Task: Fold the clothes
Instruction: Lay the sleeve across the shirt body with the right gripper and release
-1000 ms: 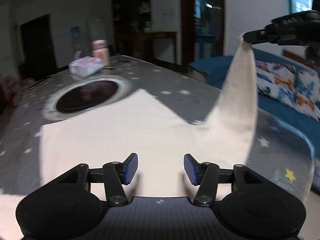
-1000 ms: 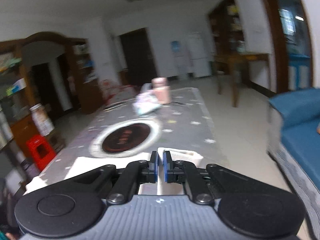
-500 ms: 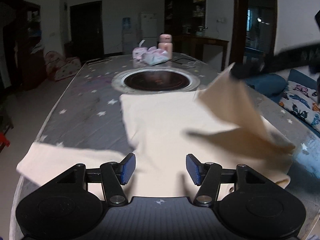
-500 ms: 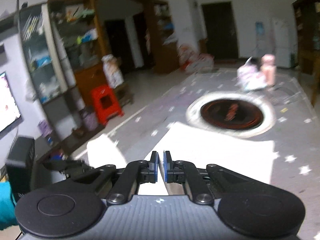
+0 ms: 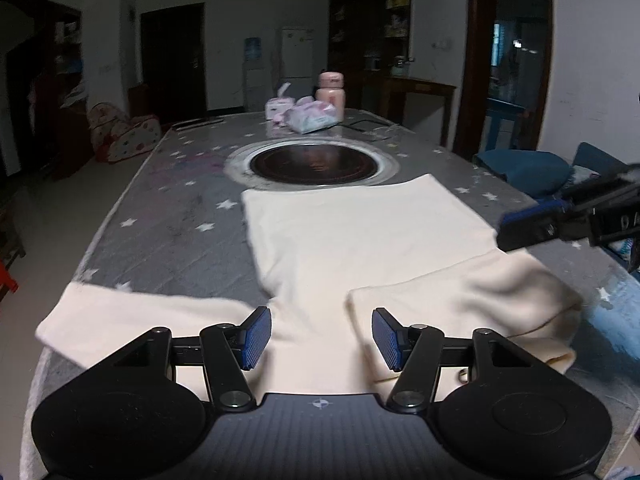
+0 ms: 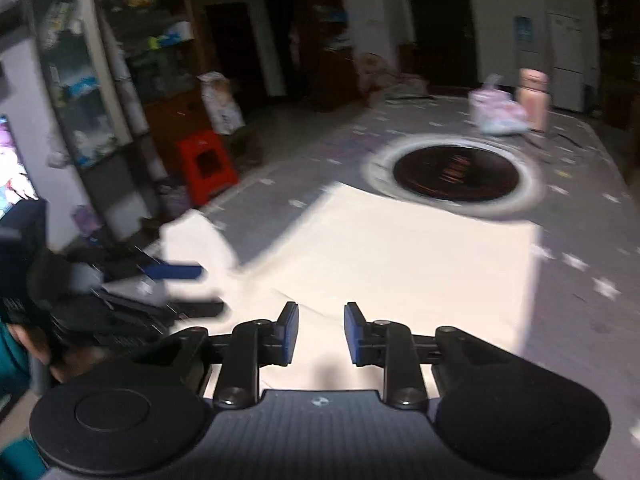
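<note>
A cream long-sleeved garment (image 5: 360, 236) lies flat on the grey star-print table (image 5: 180, 216). Its right sleeve (image 5: 472, 300) is folded in across the body; its left sleeve (image 5: 132, 316) stretches out to the left. My left gripper (image 5: 320, 336) is open and empty, low over the garment's near edge. My right gripper (image 6: 318, 332) is open and empty above the garment (image 6: 400, 252); it also shows at the right of the left wrist view (image 5: 560, 220). The left gripper shows blurred in the right wrist view (image 6: 176, 284).
A round black inset burner (image 5: 312, 162) sits in the table's middle, just beyond the garment. Tissue packs (image 5: 308, 118) and a pink jar (image 5: 331, 92) stand at the far end. A blue sofa (image 5: 532, 172) is on the right, a red stool (image 6: 206, 170) on the floor.
My right gripper carried the right sleeve across the body, then opened and let it go. The sleeve now lies folded on the garment. My left gripper stayed open.
</note>
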A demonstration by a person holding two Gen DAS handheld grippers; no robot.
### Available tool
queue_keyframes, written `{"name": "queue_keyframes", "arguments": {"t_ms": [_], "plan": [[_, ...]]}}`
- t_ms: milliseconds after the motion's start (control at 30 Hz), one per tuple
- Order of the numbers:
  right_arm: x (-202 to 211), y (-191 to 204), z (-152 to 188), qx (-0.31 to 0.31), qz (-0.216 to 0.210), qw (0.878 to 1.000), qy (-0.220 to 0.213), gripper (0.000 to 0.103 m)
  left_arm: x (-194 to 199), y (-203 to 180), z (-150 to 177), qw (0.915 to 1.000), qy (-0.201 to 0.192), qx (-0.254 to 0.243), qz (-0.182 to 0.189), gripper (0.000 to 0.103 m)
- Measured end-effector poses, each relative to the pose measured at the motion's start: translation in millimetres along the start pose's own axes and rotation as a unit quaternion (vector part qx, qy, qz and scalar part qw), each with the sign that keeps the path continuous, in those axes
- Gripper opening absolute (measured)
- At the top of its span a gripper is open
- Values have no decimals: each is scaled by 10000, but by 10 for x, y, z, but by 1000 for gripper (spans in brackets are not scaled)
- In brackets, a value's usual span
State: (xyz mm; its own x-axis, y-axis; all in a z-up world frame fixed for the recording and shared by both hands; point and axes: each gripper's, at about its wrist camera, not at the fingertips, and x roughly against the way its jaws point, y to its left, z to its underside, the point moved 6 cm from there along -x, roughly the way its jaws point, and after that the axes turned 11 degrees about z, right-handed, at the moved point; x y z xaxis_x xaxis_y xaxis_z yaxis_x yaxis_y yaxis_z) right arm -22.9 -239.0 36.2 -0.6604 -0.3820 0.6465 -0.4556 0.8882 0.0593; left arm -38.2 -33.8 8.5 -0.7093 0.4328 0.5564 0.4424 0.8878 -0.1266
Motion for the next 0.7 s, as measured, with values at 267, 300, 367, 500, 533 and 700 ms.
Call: {"name": "queue_keyframes", "arguments": {"t_ms": [267,300,367,500,533,700], "plan": [[174,-533,554,-510,498,9966,404,24,-222,-291,-24,9987,136,-300,385,34],[152,-555,590,-551,508,9962,441,24,-258,-311,-19,9985,173,-342,400,34],[108,-597,662,-634,526,9953,515,24,-314,-319,9,9981,257,-416,363,27],[102,-631,686,-565,581,9950,585,24,-403,-247,96,9976,476,-421,260,24],[121,-639,650,-537,585,9954,537,24,-407,-234,97,9977,482,-420,243,24],[96,-655,414,-390,592,9972,236,24,-411,-230,54,9979,463,-408,216,24]]}}
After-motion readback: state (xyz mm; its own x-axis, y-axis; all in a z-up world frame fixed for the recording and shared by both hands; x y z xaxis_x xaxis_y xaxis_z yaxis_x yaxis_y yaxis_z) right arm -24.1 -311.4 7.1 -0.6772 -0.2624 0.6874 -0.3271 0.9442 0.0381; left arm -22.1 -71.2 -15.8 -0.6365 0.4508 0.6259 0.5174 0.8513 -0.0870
